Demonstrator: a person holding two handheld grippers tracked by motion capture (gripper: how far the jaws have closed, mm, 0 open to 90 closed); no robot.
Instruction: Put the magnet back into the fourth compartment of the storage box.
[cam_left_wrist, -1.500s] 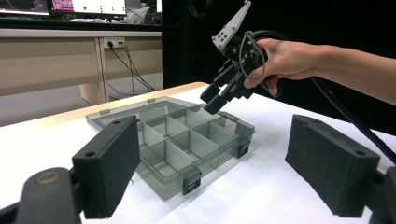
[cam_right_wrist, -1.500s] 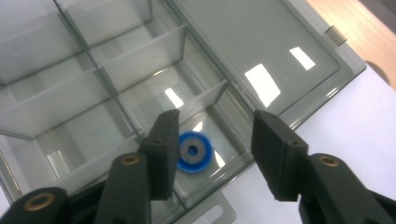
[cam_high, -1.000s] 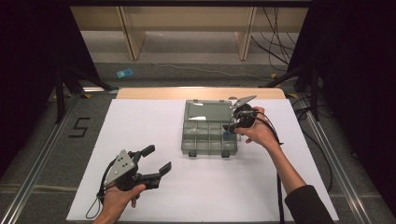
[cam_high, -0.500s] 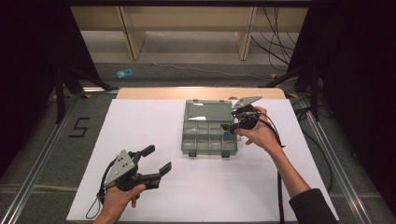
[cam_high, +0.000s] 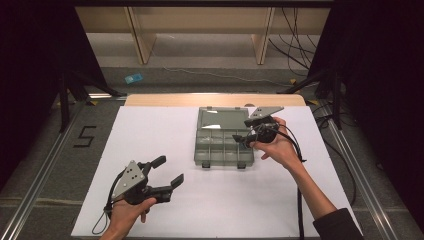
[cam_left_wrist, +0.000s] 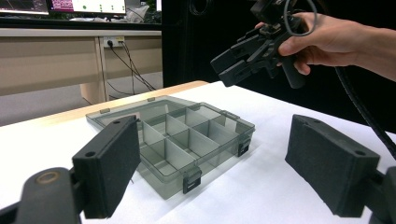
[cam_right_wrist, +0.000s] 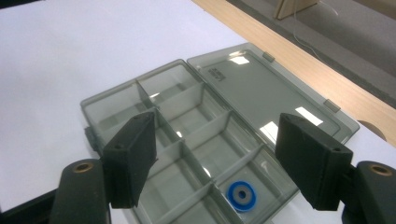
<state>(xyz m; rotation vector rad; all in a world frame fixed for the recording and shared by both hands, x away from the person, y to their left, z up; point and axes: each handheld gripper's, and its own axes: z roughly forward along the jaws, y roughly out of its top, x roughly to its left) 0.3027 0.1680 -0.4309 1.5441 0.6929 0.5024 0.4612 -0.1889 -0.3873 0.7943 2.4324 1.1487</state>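
A clear grey compartment box (cam_high: 222, 142) sits open near the middle of the white table (cam_high: 150, 130), its lid (cam_high: 222, 120) folded flat toward the far side. In the right gripper view a small blue ring (cam_right_wrist: 241, 194) lies in one compartment at the near right corner of the box, just under the jaws.

The right gripper (cam_high: 245, 139), held in the person's right hand (cam_high: 277, 147), hovers over the right edge of the box. Against the earlier frames it has lifted a little and drawn slightly back toward the near right, so it now stands clear above the compartments rather than down among them. Its jaws have just been opening: they stand spread with nothing between them, and the blue ring lies loose in its compartment below. From the left gripper view the same gripper (cam_left_wrist: 243, 58) hangs in the air above the far right corner of the box, touching nothing.

The left gripper (cam_high: 167, 172) rests low over the near left part of the table, well apart from the box, in the same spot as before. Its jaws are spread wide and empty. The box itself has not shifted.
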